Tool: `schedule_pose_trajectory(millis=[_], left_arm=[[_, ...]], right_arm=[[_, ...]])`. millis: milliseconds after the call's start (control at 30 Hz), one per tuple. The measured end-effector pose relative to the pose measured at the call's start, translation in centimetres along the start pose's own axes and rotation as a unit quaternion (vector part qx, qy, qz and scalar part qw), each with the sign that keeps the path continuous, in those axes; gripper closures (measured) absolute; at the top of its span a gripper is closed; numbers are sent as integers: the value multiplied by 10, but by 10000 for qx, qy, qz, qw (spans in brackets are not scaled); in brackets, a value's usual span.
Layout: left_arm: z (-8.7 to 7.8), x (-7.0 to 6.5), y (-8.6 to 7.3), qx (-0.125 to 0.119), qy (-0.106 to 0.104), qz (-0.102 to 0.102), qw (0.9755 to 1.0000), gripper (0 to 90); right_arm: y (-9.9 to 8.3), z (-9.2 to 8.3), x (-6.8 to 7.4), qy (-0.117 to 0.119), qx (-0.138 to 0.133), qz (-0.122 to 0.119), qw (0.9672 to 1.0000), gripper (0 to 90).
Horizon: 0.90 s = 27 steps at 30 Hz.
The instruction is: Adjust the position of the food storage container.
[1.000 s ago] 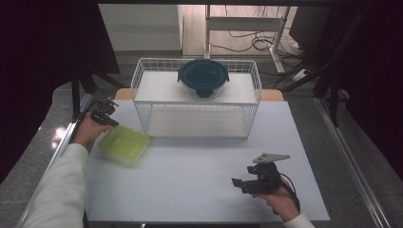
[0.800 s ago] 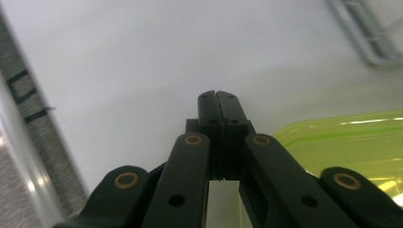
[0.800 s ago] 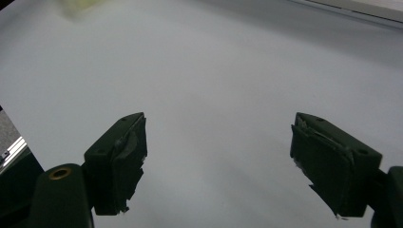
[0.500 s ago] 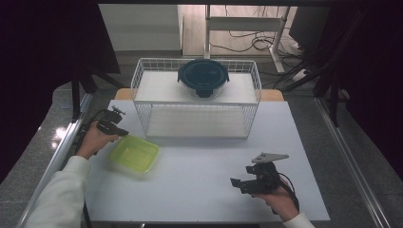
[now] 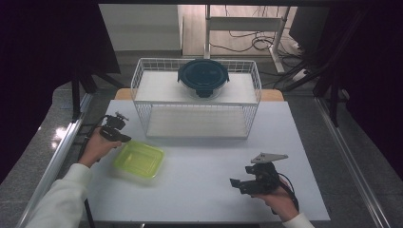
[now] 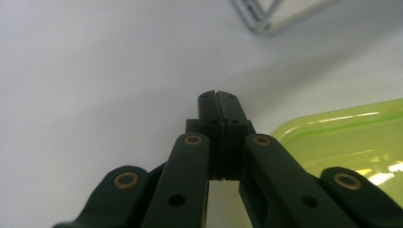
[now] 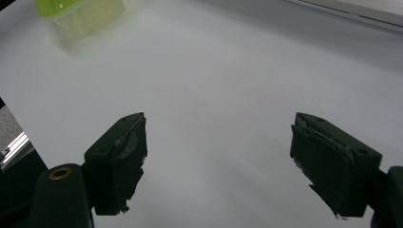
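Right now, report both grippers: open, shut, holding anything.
Left gripper: shut, nothing between the jaws, beside the green container.
Right gripper: open, empty, over the bare table.

The yellow-green box (image 5: 139,160) is shiny see-through plastic, the desk (image 5: 204,180) is smooth, dull white, the basket (image 5: 196,102) is thin white wire, and the jaws are dull black plastic.

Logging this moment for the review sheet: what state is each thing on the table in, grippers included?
Left gripper: shut, nothing between its jaws, beside the container.
Right gripper: open, empty, over bare table.
Green plastic container: flat on the table, lidless, empty.
Round dark-lidded container: lid on, upright on the basket's top.
White wire basket: standing at the table's far edge.
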<state>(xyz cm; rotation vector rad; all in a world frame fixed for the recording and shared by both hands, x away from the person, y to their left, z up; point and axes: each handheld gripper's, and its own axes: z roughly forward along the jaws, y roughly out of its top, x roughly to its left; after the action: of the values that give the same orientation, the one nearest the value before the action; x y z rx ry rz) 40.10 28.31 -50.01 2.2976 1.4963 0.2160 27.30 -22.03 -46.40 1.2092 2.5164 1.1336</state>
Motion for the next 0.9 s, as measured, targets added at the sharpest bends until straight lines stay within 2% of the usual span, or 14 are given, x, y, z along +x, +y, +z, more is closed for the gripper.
schedule_pose_trajectory(millis=[67,233,367,500,600,800,900], left_arm=[[-7,6,-4,-60,-15,-220,9997,900],[-29,17,-25,19,167,-283,9995,900],[-39,16,-47,49,168,-346,9992,900],[-35,8,-62,106,65,-356,9993,900],[-30,2,-68,134,-103,-385,9991,900],[-24,-9,-71,132,-224,-356,9990,900],[-24,-13,-71,126,-359,-336,9987,900]], right_arm=[[0,-1,1,-5,1,-21,10000,199],[-1,-2,-1,-44,2,10,10000,199],[0,-2,-2,-66,-10,31,10000,199],[1,-1,0,-52,-6,10,10000,198],[2,0,1,-57,-3,7,10000,199],[3,1,-1,-60,-3,31,10000,199],[3,0,-2,-82,9,56,10000,199]])
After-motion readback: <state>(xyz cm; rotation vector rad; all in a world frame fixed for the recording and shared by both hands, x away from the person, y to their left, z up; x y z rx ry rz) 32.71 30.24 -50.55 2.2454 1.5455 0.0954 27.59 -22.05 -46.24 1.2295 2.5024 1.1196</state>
